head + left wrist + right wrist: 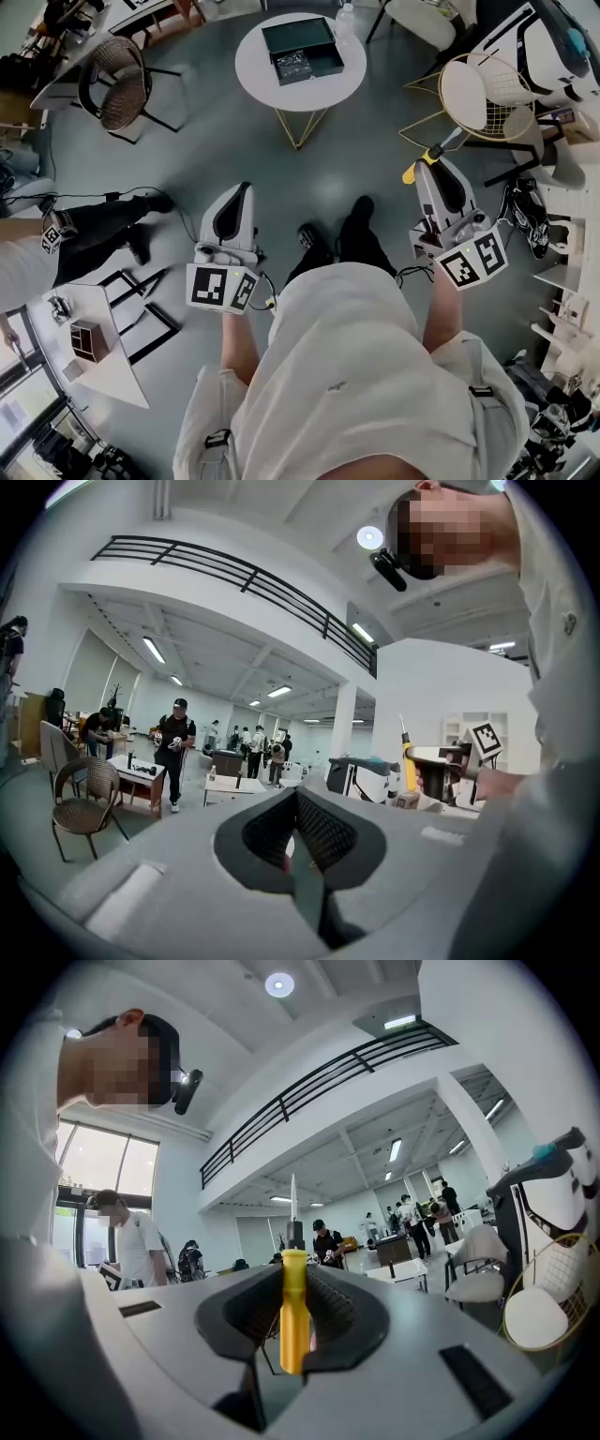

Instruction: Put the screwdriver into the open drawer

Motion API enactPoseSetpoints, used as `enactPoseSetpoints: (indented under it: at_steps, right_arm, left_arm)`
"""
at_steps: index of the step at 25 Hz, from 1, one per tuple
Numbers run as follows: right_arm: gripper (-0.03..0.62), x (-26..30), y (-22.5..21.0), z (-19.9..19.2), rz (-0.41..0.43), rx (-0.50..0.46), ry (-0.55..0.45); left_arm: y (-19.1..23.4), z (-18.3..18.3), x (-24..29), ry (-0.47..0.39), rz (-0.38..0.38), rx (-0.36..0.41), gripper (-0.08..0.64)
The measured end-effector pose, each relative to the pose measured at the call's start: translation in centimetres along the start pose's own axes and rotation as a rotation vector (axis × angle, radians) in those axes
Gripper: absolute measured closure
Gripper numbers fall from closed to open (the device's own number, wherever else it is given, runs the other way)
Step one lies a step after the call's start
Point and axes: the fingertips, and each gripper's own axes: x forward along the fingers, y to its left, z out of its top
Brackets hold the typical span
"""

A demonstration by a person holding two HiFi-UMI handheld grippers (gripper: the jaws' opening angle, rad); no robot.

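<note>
- Right gripper [433, 167] was pinching the screwdriver [293, 1307] by its yellow handle, with the shaft pointing out past the jaws. And the other one?
- Left gripper [236, 202] had its jaws pressed together on nothing. It was held out low at the person's left.
- So which step was that?
- Carrying, I'd judge. The screwdriver was already in the grip, and the drawer [305, 66] was well apart from both grippers. It was pulled out of a dark box [298, 36] on the round table [258, 75] ahead.
- What did the next move call for?
- Probably walking up to the table and bringing the screwdriver over the drawer. Then it would need laying low along the drawer before the jaws spread. Something glinting already lay in the drawer. I couldn't tell what, but it likely left less room.
- Anything in the way?
- Nothing stood directly between, as far as I could see. A wicker chair [117, 89] stood left of the table and a wire chair [487, 98] right of it, on the loaded gripper's side. The table's gold legs [298, 127] splayed toward the person's feet [361, 220]. Someone else's legs [103, 230] showed off to the left.
</note>
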Motion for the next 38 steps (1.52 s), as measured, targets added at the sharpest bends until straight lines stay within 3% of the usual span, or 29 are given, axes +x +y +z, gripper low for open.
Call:
enactPoseSetpoints:
  at_steps: [12, 16, 29, 38]
  right_arm:
    - [0.509, 1.1, -2.3, -1.4, -0.013, 0.051, 0.032]
    - [0.508, 2.2, -3.8, -0.1, 0.034, 0.063, 0.001]
    - [0.508, 8.0, -12.8, 4.8, 0.103, 0.025, -0.036]
    - [0.508, 10.5, -19.3, 5.4, 0.164, 0.014, 0.0]
  left_arm:
    - [0.7, -1.4, 1.5, 0.055, 0.024, -0.012, 0.549]
    - [0.4, -1.0, 4.0, 0.05, 0.022, -0.008, 0.549]
    - [-1.0, 3.0, 14.8, 0.015, 0.055, 0.039, 0.549]
    - [-3.4, 3.2, 21.3, 0.016, 0.103, 0.036, 0.549]
